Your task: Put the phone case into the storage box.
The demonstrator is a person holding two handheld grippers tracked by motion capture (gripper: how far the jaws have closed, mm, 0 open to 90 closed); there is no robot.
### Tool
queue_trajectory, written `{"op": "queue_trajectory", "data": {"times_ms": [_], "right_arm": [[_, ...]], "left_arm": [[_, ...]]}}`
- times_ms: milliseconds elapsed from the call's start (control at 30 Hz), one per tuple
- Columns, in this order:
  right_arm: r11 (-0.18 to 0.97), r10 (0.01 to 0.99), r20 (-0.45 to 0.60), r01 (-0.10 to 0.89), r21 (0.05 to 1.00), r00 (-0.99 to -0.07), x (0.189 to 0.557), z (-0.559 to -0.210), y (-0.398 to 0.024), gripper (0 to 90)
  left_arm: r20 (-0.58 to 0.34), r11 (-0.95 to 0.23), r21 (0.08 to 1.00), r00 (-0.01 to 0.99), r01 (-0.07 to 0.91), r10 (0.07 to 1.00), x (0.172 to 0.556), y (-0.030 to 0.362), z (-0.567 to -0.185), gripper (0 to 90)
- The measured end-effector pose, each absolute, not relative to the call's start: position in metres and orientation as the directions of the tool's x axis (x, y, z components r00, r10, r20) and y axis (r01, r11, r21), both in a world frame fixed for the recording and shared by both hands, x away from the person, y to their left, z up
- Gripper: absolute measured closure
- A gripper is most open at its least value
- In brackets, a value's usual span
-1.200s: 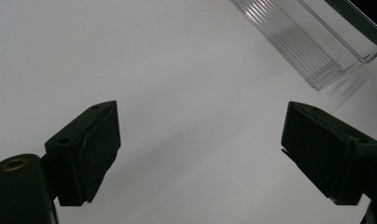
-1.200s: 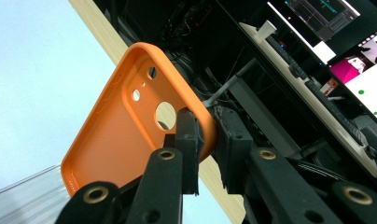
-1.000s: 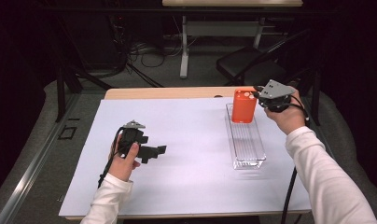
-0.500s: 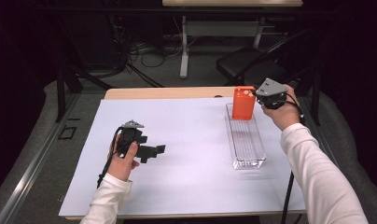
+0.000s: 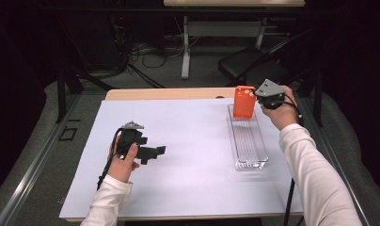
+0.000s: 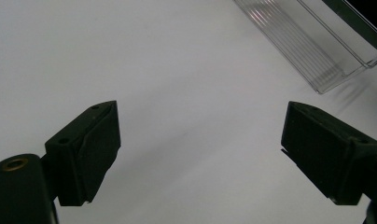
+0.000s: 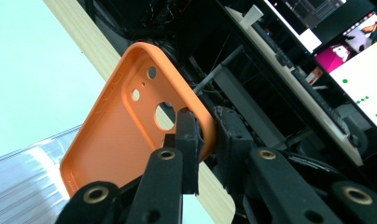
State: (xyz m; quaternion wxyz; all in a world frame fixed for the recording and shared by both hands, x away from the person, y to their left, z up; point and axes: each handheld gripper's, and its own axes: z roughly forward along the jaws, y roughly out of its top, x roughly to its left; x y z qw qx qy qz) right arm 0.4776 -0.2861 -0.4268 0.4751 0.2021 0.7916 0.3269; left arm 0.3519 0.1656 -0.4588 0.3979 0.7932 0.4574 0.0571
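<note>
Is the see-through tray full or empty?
Empty. The clear tray has only its bare ridged floor; the orange phone case is held above its far end in the right tongs.

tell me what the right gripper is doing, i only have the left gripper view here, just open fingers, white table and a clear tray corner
Observer: The right gripper is shut on the rim of an orange phone case.
Operator: where is that case relative to the tray
Observer: In the high view the orange phone case stands upright at the far end of the clear tray.
Operator: and my left gripper, near anything
Observer: No, the left gripper sits apart on the white table, well left of the tray.
</note>
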Motion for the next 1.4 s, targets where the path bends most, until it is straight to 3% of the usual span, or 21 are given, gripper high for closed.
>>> {"op": "queue_trajectory", "data": {"times_ms": [467,1400], "right_arm": [[0.758,0.579,-0.702,-0.044,0.651,-0.416,0.477,-0.451,-0.273,80.3],[0.779,0.560,-0.751,-0.085,0.621,-0.351,0.479,-0.472,-0.262,80.3]], "left_arm": [[-0.274,-0.269,0.680,0.577,0.682,0.769,0.352,0.164,-0.460,12.1],[-0.277,-0.270,0.679,0.578,0.683,0.768,0.353,0.165,-0.461,12.0]]}}
